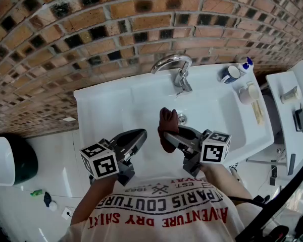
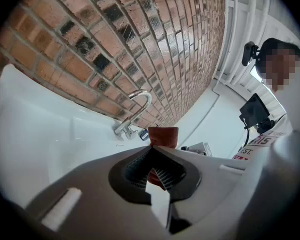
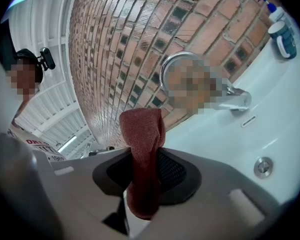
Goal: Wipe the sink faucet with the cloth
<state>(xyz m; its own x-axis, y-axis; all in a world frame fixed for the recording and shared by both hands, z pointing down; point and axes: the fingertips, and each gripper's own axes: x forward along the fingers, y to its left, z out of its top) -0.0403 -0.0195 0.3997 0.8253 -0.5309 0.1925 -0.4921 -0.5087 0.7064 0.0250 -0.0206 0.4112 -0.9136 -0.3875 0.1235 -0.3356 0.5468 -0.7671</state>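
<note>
A chrome faucet [image 1: 172, 64] curves over the white sink [image 1: 111, 105] from the brick wall. My right gripper [image 1: 167, 135] hangs over the basin's front half, shut on a dark red cloth [image 1: 167, 126] that stands bunched above its jaws. The right gripper view has the cloth [image 3: 143, 131] pinched in the right gripper [image 3: 145, 151], with the faucet [image 3: 230, 96] ahead and apart from it. To the left, my left gripper [image 1: 140, 134] is shut and holds nothing. In its own view the left gripper [image 2: 153, 149] shows closed jaws, the cloth [image 2: 163, 134] just beyond and the faucet [image 2: 135, 109] farther off.
The drain [image 1: 182, 118] lies below the faucet. A blue mug [image 1: 230, 73], a soap bottle [image 1: 246, 65] and a white cup [image 1: 248, 92] crowd the sink's right rim. A white shelf [image 1: 288, 115] stands to the right. A dark bin [image 1: 12, 160] sits at floor level left.
</note>
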